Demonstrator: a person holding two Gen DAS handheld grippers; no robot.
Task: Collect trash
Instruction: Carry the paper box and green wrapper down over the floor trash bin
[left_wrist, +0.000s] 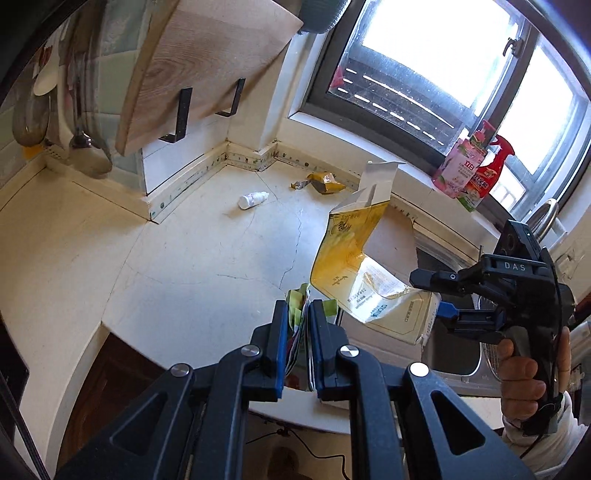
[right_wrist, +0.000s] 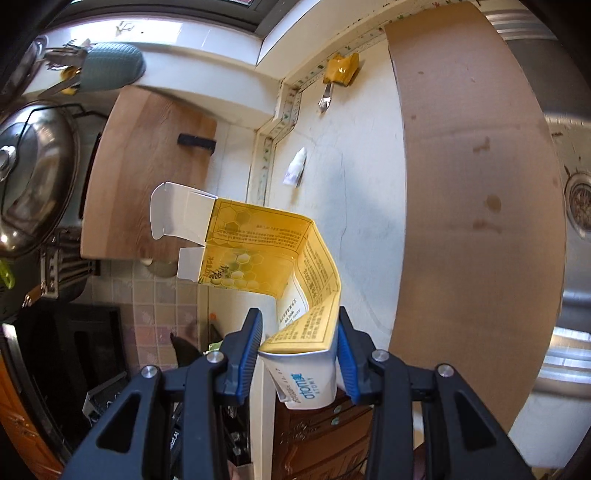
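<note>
My left gripper (left_wrist: 300, 314) is shut on a crumpled green and white wrapper (left_wrist: 300, 301), held over the counter's front edge. My right gripper (right_wrist: 300, 328) is shut on a flattened yellow and white carton (right_wrist: 258, 251), bent and held in the air; it also shows in the left wrist view (left_wrist: 354, 254), with the right gripper (left_wrist: 430, 295) beside it. On the white counter (left_wrist: 207, 251) lie a small white bottle (left_wrist: 252, 199) and a yellow crumpled packet (left_wrist: 325, 182) near the back wall. Both show in the right wrist view: the bottle (right_wrist: 296, 168) and the packet (right_wrist: 341, 70).
A wooden cutting board (left_wrist: 207, 66) hangs on brackets at the back left. A cardboard sheet (right_wrist: 472, 184) lies beside the steel sink (right_wrist: 576, 199). Pink and red spray bottles (left_wrist: 469, 166) stand on the window sill. A pot (right_wrist: 33, 177) sits at the left.
</note>
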